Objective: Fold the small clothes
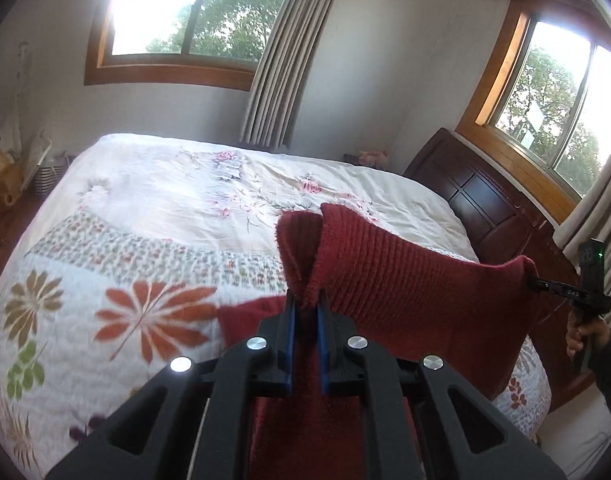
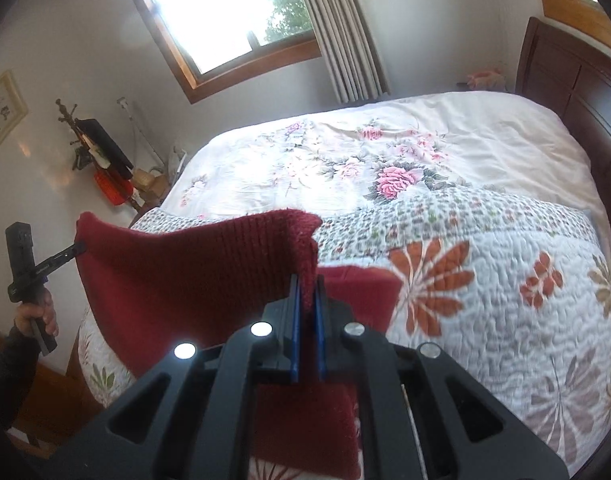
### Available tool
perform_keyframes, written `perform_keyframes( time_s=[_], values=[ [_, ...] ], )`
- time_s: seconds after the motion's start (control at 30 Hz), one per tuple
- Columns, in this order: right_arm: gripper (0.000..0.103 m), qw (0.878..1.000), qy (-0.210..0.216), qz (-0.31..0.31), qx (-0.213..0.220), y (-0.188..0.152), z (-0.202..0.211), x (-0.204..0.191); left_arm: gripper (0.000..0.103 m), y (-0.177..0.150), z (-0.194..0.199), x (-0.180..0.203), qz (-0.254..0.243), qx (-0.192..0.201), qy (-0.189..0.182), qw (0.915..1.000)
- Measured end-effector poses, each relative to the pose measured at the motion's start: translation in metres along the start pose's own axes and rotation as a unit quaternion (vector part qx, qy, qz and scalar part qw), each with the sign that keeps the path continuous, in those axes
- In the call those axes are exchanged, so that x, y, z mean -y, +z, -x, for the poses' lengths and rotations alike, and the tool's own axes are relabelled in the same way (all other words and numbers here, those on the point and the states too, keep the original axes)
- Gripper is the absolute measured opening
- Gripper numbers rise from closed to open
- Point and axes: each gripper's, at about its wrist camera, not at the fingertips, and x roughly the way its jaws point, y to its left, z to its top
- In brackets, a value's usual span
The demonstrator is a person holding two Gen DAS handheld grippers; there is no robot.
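You are holding the left gripper (image 1: pixel 306 304) with its jaws nearly closed, pinching one top corner of the red knit (image 1: pixel 405 280). The right gripper (image 2: pixel 307 286) is doing the same at the other top corner, jaws drawn in tight on a bunched fold of the knit (image 2: pixel 185 272). The fabric is hanging stretched between the two grippers, lifted above the quilt (image 1: pixel 117 280), with its ribbed band running along the top edge. Its lower part is trailing down toward the quilt; a red portion is lying on the quilt just beyond each gripper.

In the left wrist view, your right hand (image 1: pixel 585 334) is gripping its handle at the far right, with the right gripper's tip (image 1: pixel 535 282) meeting the knit's corner. In the right wrist view, your left hand (image 2: pixel 37 316) is showing at the far left, with the left gripper's tip (image 2: pixel 79 247) touching the opposite corner.

The bed is carrying a floral quilt (image 2: pixel 485 300) near you and a rose-print sheet (image 2: pixel 385 160) farther off, toward the headboard (image 2: pixel 565 80).
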Motion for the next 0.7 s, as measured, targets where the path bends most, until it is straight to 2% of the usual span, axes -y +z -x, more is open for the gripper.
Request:
perform_keyframes(
  time_s=[0.07,0.17,0.23,0.33,0.57,0.67,0.7],
  values=[
    [0.005,1.0,0.0,-0.006,-0.015,0.012,-0.019,0.007,0.009,0.011,-0.018,-0.005,0.005,-0.014,-0.003,0.9999],
    [0.005,0.999,-0.009,-0.016,-0.049,0.022,-0.054,0.019,0.009,0.017,-0.059,-0.021,0.028,-0.063,-0.002,0.9976],
    [0.005,0.997,-0.017,-0.023,-0.076,0.024,-0.079,0.028,0.009,0.014,-0.092,-0.035,0.056,-0.109,-0.001,0.9924],
    [0.005,0.994,-0.028,-0.031,-0.101,0.024,-0.107,0.038,0.009,0.006,-0.13,-0.05,0.089,-0.159,0.003,0.9833],
    [0.005,0.995,-0.022,-0.035,-0.095,0.045,-0.117,0.046,0.008,0.039,-0.134,-0.058,0.109,-0.138,-0.015,0.9843],
    [0.005,0.993,-0.027,-0.045,-0.109,0.051,-0.133,0.056,0.008,0.043,-0.152,-0.069,0.12,-0.155,-0.007,0.9806],
    [0.005,0.99,-0.029,-0.051,-0.125,0.05,-0.144,0.061,0.008,0.041,-0.16,-0.072,0.125,-0.166,-0.006,0.9783]
  ],
)
